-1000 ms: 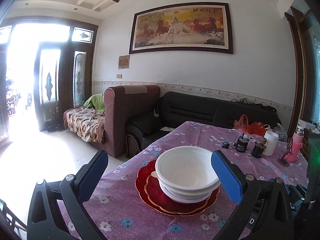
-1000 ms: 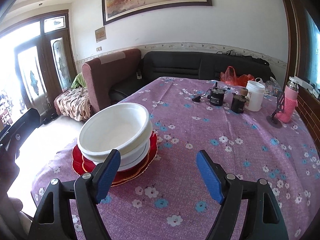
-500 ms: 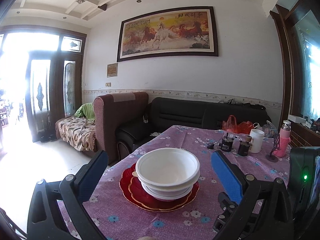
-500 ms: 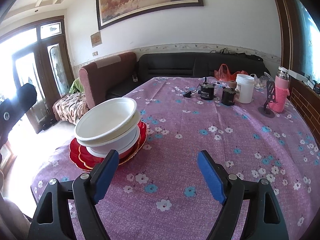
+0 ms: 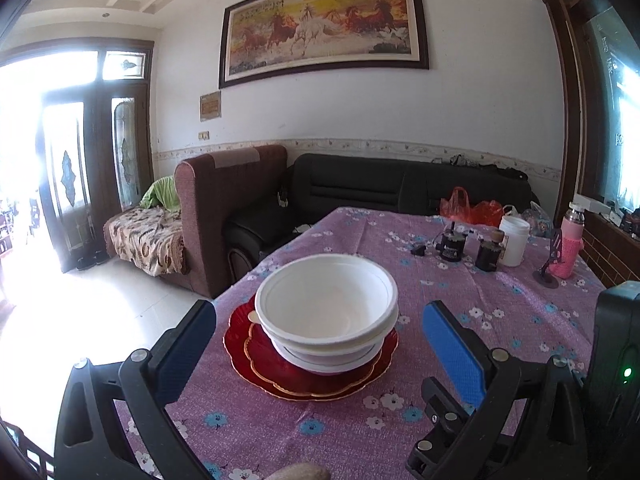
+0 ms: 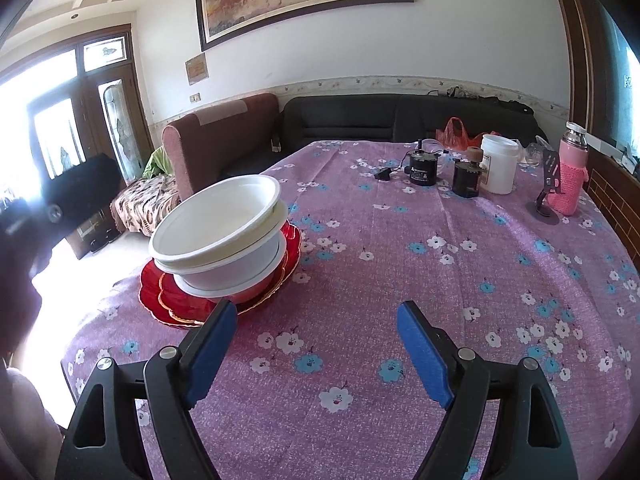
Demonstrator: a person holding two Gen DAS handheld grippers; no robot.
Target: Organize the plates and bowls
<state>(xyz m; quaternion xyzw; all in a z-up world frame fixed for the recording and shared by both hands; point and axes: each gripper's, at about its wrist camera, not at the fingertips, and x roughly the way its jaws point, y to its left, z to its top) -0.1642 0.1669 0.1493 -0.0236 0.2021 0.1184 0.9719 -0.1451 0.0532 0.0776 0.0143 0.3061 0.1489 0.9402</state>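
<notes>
Near the left edge of the table [image 5: 520,312], under its purple flowered cloth, a stack is seen: white bowls [image 5: 326,304] nested one in another, resting on red plates [image 5: 312,376] with gold scalloped rims. The stacking is judged to serve the tidying: like shapes are gathered, the widest at the bottom for a steady base. The top bowl sits slightly askew, so the pile may slip if nudged.

The left gripper [image 5: 320,344] is held wide apart with nothing between its blue pads; the bowls are framed between the jaws but lie beyond them, untouched. The right gripper [image 6: 316,340] is likewise spread wide and empty, aimed at bare cloth beside the stack.

From the left wrist view the inside of the top bowl is shown, seemingly empty, and a green light on a dark device at the right edge. From the right wrist view the tilt of the upper bowls is made plain, and the pink flask [image 6: 570,176], white jar [image 6: 498,164] and dark canisters [image 6: 424,166] at the far end are seen more clearly.
</notes>
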